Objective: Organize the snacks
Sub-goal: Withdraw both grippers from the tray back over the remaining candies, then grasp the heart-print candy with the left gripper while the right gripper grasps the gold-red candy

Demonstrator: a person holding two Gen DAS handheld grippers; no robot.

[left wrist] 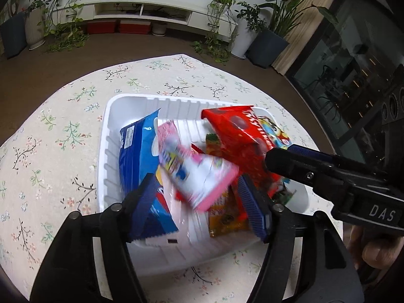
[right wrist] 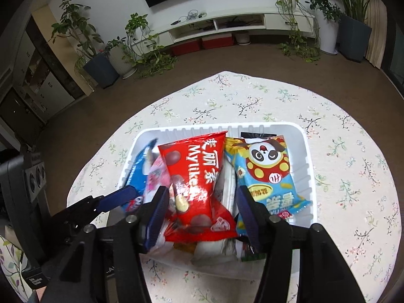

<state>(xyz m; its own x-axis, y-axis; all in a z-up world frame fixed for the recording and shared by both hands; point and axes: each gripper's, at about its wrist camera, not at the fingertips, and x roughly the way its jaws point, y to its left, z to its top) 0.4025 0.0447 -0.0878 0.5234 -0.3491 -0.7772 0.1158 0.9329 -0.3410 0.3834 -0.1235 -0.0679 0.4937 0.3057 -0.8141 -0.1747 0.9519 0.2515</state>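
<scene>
While both claws (left wrist: 199, 202) (right wrist: 202, 212) gape empty, glossy crinkled snack packets (right wrist: 199, 176) crowd the white tray (right wrist: 309, 166).

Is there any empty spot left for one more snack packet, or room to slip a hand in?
The white tray is crowded with overlapping packets. Bare tray floor shows only at its far end, behind the red packet. The floral tablecloth is bare all round the tray.

left claw (left wrist: 199, 199): my black arms, ribbed blue pads, silver pivot screws | right claw (right wrist: 202, 214): same build, white "DAS" lettering on its side
</scene>
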